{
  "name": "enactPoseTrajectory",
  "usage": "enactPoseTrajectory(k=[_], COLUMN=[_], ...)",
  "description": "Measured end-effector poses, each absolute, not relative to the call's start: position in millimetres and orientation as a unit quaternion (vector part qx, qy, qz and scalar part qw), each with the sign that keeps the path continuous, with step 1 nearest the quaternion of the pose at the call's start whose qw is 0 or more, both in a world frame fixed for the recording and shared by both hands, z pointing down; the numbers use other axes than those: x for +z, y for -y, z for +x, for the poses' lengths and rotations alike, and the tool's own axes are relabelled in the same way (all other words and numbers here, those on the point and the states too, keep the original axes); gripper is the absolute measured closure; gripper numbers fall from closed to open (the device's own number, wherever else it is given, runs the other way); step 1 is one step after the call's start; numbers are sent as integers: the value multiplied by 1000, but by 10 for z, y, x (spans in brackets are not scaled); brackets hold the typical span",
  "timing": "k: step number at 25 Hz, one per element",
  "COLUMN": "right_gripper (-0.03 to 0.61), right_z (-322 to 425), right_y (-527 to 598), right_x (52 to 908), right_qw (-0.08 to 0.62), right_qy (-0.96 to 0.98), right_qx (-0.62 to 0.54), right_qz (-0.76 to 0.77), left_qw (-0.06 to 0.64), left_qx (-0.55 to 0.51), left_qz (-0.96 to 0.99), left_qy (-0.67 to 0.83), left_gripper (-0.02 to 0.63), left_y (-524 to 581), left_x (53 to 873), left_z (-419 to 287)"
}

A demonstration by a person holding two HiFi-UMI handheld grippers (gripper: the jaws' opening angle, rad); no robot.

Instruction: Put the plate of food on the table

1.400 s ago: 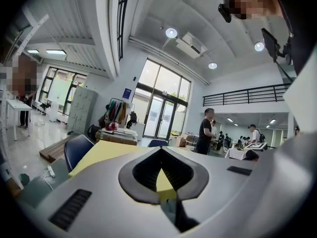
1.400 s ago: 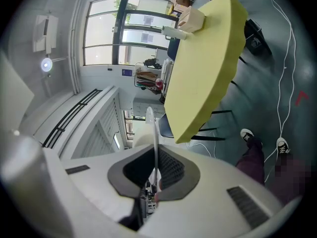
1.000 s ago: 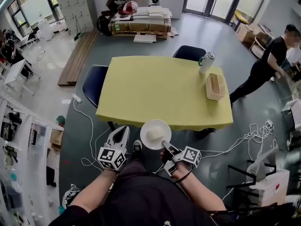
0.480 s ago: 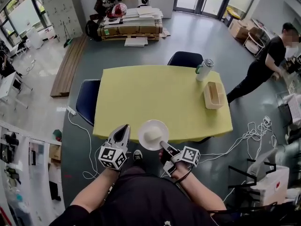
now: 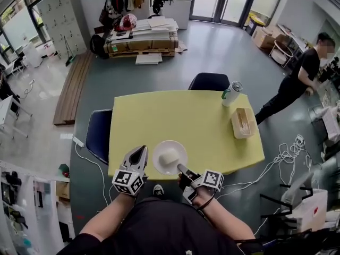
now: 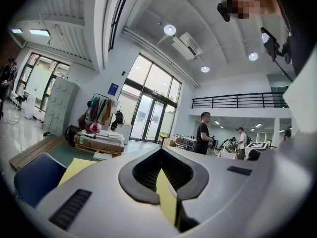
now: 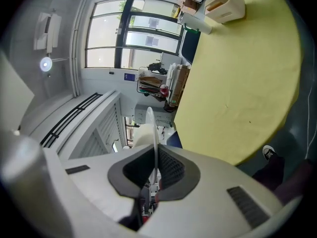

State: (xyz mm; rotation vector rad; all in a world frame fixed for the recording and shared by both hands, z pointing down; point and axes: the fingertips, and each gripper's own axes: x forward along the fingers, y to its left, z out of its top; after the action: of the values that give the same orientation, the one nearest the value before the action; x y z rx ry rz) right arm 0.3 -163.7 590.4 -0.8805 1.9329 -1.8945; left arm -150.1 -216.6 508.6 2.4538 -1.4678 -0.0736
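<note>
A white plate (image 5: 170, 157) with a pale lump of food (image 5: 170, 155) hangs level over the near edge of the yellow table (image 5: 186, 118). My right gripper (image 5: 181, 168) is shut on the plate's near rim. In the right gripper view the plate (image 7: 155, 133) shows edge-on between the jaws of the right gripper (image 7: 154, 175), with the food (image 7: 142, 134) on its left face and the table (image 7: 237, 83) beyond. My left gripper (image 5: 141, 151) is left of the plate, shut and holding nothing. The left gripper (image 6: 165, 180) points across the table (image 6: 79, 166).
A can (image 5: 232, 93) and a tan box (image 5: 243, 122) stand at the table's right side. Dark chairs sit at the far side (image 5: 210, 81) and the left (image 5: 100, 134). A person (image 5: 297, 84) stands at the right. Cables (image 5: 276, 158) lie on the floor.
The table has drawn closer. The plate, held before the table's near edge earlier, now hangs over that edge. Both grippers came forward with it.
</note>
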Motion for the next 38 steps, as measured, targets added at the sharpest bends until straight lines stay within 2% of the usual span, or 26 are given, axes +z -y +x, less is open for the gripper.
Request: enactPoseTrajectory(k=[8,17,38], right_gripper=[558,558,558], right_z=[-109,199,212], right_y=[1854,2044,2169], right_x=[5940,5867,5623], right_qw=[148,159,116], right_qy=[-673,-669,-700], right_qx=[-651,-651,-643], right_qz=[-319,-323,-287], left_qw=[141,148,142], left_qx=[-34,-25,-23], left_qz=[856,857,839], left_qy=[496,493,525], left_gripper=[604,604,604], left_y=[2539,2650,2615], left_x=[5111,5112,4989], left_z=[-1632,-1366,-1338])
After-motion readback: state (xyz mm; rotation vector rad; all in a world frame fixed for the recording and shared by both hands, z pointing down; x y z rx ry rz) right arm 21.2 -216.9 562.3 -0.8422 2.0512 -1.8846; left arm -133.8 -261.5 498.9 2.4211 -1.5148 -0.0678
